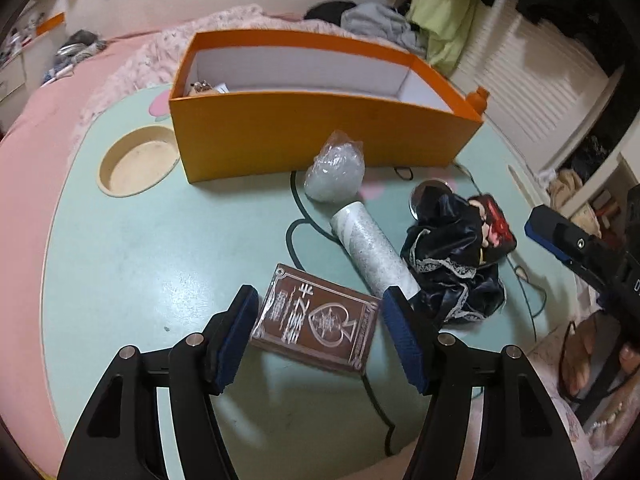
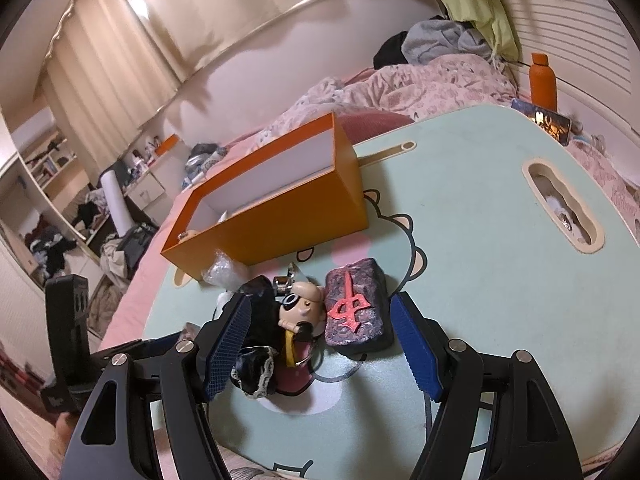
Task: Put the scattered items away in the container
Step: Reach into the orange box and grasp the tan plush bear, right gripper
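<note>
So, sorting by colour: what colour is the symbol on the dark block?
Pinkish red, on the dark block; right wrist view shows it best.

The bag [image 1: 335, 172] lies before the box [image 1: 320, 120], the tube [image 1: 374, 252] nearer, perhaps touching the doll [image 1: 452, 264].

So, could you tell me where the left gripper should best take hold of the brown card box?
Probably across its two long edges, coming down from above: the brown card box lies flat, and the open left gripper already straddles it.
</note>
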Motion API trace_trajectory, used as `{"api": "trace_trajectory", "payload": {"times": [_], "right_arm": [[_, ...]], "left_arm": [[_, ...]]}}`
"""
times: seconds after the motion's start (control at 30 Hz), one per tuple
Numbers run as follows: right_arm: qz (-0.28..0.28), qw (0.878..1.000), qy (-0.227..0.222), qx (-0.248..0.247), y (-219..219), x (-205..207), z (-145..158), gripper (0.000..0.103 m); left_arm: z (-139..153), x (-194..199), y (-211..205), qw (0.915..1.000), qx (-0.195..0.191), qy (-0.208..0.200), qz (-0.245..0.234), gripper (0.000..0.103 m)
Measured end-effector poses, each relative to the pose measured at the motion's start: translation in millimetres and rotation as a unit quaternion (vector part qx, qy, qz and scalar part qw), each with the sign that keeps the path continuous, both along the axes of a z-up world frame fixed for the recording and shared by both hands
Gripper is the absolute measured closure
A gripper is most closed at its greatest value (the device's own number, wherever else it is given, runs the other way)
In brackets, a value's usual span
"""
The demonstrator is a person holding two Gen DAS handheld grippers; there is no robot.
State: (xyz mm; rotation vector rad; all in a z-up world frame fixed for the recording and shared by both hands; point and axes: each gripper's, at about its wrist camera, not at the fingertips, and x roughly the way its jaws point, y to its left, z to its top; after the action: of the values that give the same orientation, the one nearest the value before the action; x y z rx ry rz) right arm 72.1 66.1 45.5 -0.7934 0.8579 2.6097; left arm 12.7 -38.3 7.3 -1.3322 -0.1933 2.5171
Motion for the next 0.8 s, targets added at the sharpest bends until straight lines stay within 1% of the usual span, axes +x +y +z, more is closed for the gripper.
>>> {"api": "trace_trajectory", "payload": {"times": [0.07, 0.13, 0.23, 0.3, 0.37, 0.47, 0.53, 0.57, 0.63, 0.67, 0.73, 0.8], "right_arm": [[0.008, 1.000, -0.001, 0.006, -1, -4, 4, 0.030], [0.021, 1.000, 0.002, 0.017, -4, -10, 14, 0.030], [0.061, 0.998, 0.010, 0.024, -10, -32, 39, 0.030], [0.108, 0.994, 0.009, 0.002, -12, -62, 56, 0.030], [0.150, 0.988, -0.004, -0.022, -13, -98, 70, 0.031], [0.197, 0.979, -0.042, -0.016, -25, -158, 79, 0.037], [0.228, 0.970, -0.086, -0.020, -34, -204, 70, 0.045], [0.237, 0.966, -0.104, -0.027, -36, -219, 64, 0.053], [0.245, 0.957, -0.149, -0.034, -40, -248, 46, 0.055], [0.243, 0.955, -0.164, -0.030, -42, -259, 38, 0.056], [0.238, 0.955, -0.175, -0.031, -42, -268, 28, 0.056], [0.246, 0.952, -0.175, -0.054, -41, -274, 20, 0.056]], "left_arm": [[-3, 8, -3, 0.9995, 0.013, 0.022, 0.017, 0.037], [-4, 15, -5, 0.9986, 0.015, 0.039, 0.031, 0.037], [-4, 27, -12, 0.9958, 0.015, 0.064, 0.064, 0.036], [-4, 28, -12, 0.9951, 0.011, 0.071, 0.068, 0.031], [-3, 28, -9, 0.9950, -0.001, 0.074, 0.067, 0.030], [-5, 26, -6, 0.9949, -0.013, 0.075, 0.066, 0.030], [-9, 25, -9, 0.9952, -0.011, 0.071, 0.066, 0.030], [-10, 24, -11, 0.9954, -0.006, 0.069, 0.066, 0.030], [-11, 25, -11, 0.9955, 0.000, 0.068, 0.066, 0.030], [-11, 26, -11, 0.9955, 0.003, 0.068, 0.067, 0.030], [-12, 28, -11, 0.9954, 0.007, 0.068, 0.067, 0.030], [-13, 30, -11, 0.9953, 0.008, 0.069, 0.067, 0.030]]}}
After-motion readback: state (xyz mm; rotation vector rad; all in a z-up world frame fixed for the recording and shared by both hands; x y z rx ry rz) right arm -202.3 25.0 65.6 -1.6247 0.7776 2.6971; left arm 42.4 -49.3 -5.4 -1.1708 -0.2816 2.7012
